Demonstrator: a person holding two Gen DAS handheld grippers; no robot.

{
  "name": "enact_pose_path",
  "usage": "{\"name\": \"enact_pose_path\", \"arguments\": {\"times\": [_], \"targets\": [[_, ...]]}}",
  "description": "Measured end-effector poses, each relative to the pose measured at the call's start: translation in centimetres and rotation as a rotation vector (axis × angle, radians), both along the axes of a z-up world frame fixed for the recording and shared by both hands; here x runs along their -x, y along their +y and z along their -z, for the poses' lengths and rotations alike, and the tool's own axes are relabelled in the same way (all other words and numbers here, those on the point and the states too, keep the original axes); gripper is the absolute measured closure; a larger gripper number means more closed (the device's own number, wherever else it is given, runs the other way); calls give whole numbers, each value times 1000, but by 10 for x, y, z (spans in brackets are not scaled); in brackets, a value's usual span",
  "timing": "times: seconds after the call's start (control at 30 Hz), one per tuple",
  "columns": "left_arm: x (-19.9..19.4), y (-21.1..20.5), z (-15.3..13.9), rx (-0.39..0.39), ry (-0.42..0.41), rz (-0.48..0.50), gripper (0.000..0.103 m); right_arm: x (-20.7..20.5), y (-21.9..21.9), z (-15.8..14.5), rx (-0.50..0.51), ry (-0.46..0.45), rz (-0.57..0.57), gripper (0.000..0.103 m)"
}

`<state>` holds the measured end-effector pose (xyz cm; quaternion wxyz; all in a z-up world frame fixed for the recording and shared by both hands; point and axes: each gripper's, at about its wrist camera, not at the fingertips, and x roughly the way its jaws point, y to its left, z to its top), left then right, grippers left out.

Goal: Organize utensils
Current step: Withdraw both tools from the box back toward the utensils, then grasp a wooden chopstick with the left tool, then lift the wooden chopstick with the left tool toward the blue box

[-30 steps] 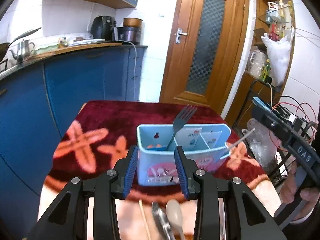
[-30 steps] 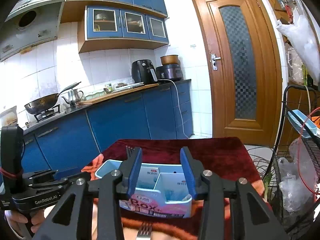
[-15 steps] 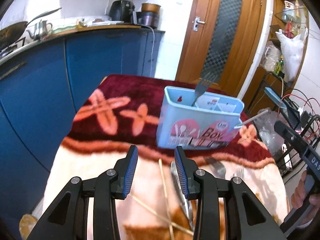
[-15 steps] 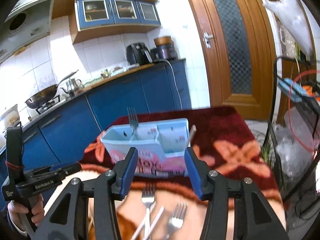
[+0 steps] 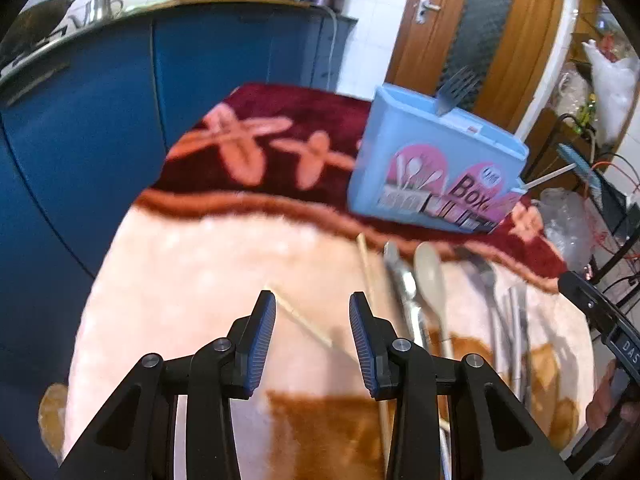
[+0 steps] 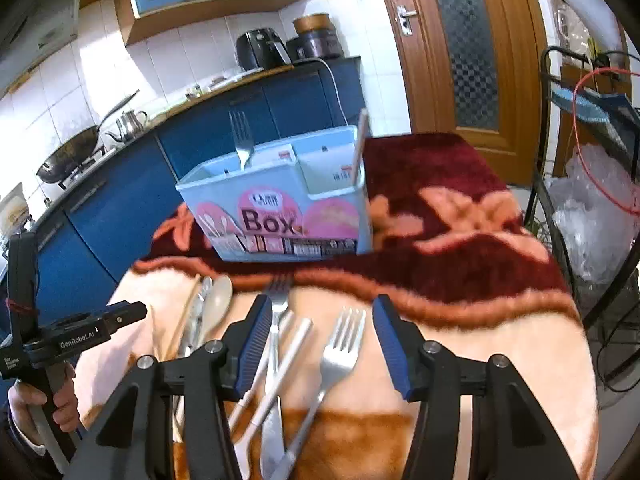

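Observation:
A light blue utensil box (image 6: 280, 208) stands on the dark red part of the blanket, with a fork (image 6: 242, 140) and a chopstick (image 6: 360, 144) upright in it. My right gripper (image 6: 324, 320) hovers over loose cutlery; its jaws are opening and touch nothing. Below their gap lie a steel fork (image 6: 340, 348) and white chopsticks (image 6: 288, 344). My left gripper (image 5: 312, 320) is open and empty above a wooden chopstick (image 5: 308, 322) on the pale blanket. To its right lie a beige spoon (image 5: 430, 276) and a metal utensil (image 5: 404, 284). The box (image 5: 432, 164) stands beyond them.
The blanket-covered table (image 6: 500, 340) drops off at its right edge beside a wire rack (image 6: 580, 200) with plastic bags and cables. Blue kitchen cabinets (image 5: 120, 120) run along the left. A person's hand (image 6: 60, 396) holds the left gripper's handle. A wooden door (image 6: 460, 60) stands behind.
Both grippers have sunk and tipped down from the box toward the blanket, so the loose cutlery is now in view. The right jaws have widened; the left jaws have kept their gap.

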<state>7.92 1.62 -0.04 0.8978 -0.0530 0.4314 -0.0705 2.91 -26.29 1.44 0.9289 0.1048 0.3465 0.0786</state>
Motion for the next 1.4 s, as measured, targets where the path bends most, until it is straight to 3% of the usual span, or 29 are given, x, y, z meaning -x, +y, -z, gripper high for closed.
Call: {"name": "enact_pose_path", "arguments": {"times": [0.4, 0.63, 0.83, 1.0, 1.3, 1.4], "targets": [[-10, 3, 21, 57, 105, -6, 64, -5, -4, 26, -1, 96, 4, 46], [-19, 4, 22, 85, 111, -1, 64, -8, -7, 37, -4, 143, 13, 46], [-28, 3, 22, 66, 110, 0, 82, -12, -5, 40, 15, 167, 1, 46], [-35, 4, 23, 85, 118, 28, 94, -20, 0, 40, 60, 183, -23, 54], [-44, 1, 23, 72, 145, 78, 94, -38, -8, 40, 14, 205, -64, 70], [-48, -1, 23, 59, 155, 97, 93, -43, -12, 41, -17, 206, -70, 83]]}}
